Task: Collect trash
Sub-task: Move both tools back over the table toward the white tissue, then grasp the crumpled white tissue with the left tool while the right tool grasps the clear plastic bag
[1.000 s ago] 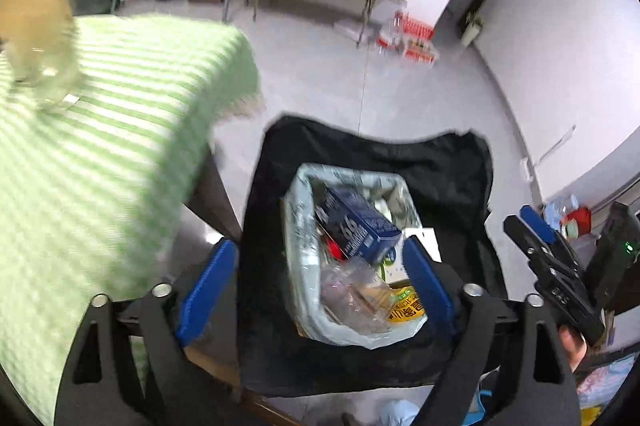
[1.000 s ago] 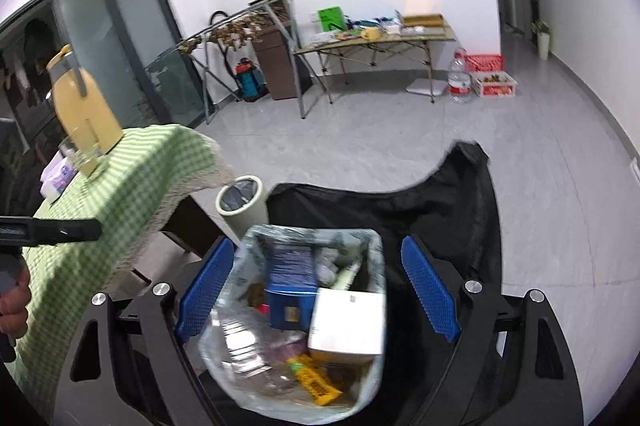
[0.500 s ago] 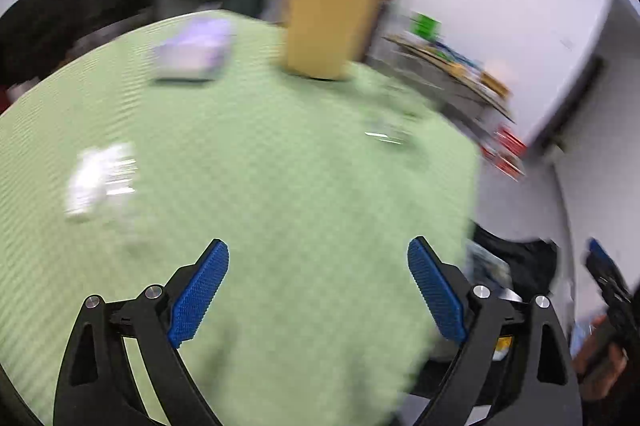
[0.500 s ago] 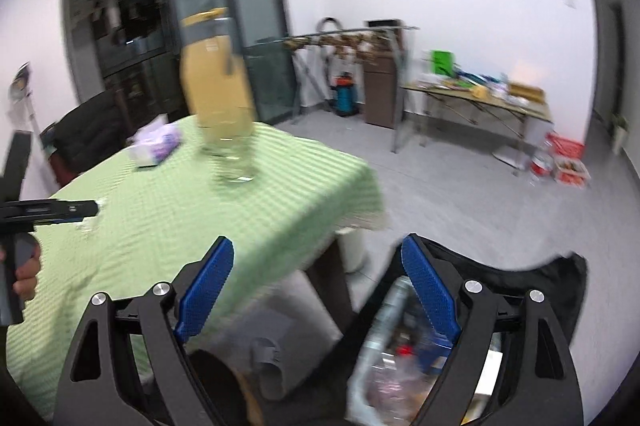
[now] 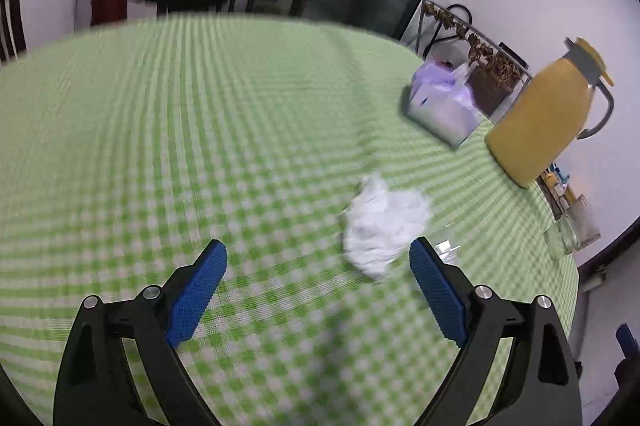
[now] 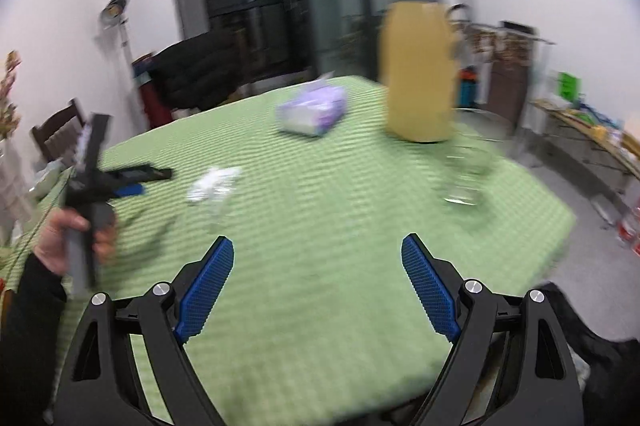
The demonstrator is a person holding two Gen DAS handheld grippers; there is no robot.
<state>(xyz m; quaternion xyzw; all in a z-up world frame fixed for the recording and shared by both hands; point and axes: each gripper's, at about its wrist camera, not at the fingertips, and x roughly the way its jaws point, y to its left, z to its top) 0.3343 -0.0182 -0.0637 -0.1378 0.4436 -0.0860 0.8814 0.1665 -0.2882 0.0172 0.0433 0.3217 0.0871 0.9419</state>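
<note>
Both views swung from trash bag to table, left hand-held gripper (image 5: 318, 280) apart near crumpled tissue (image 5: 384, 224), right hand-held gripper (image 6: 316, 286) apart

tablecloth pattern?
Green-and-white checks on the tablecloth; clearest in the left wrist view.

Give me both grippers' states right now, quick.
Left gripper: open, empty, near the crumpled tissue.
Right gripper: open, empty.

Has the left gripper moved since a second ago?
Yes. The left gripper swung from over the trash bag to above the green tablecloth, near the crumpled tissue.
</note>
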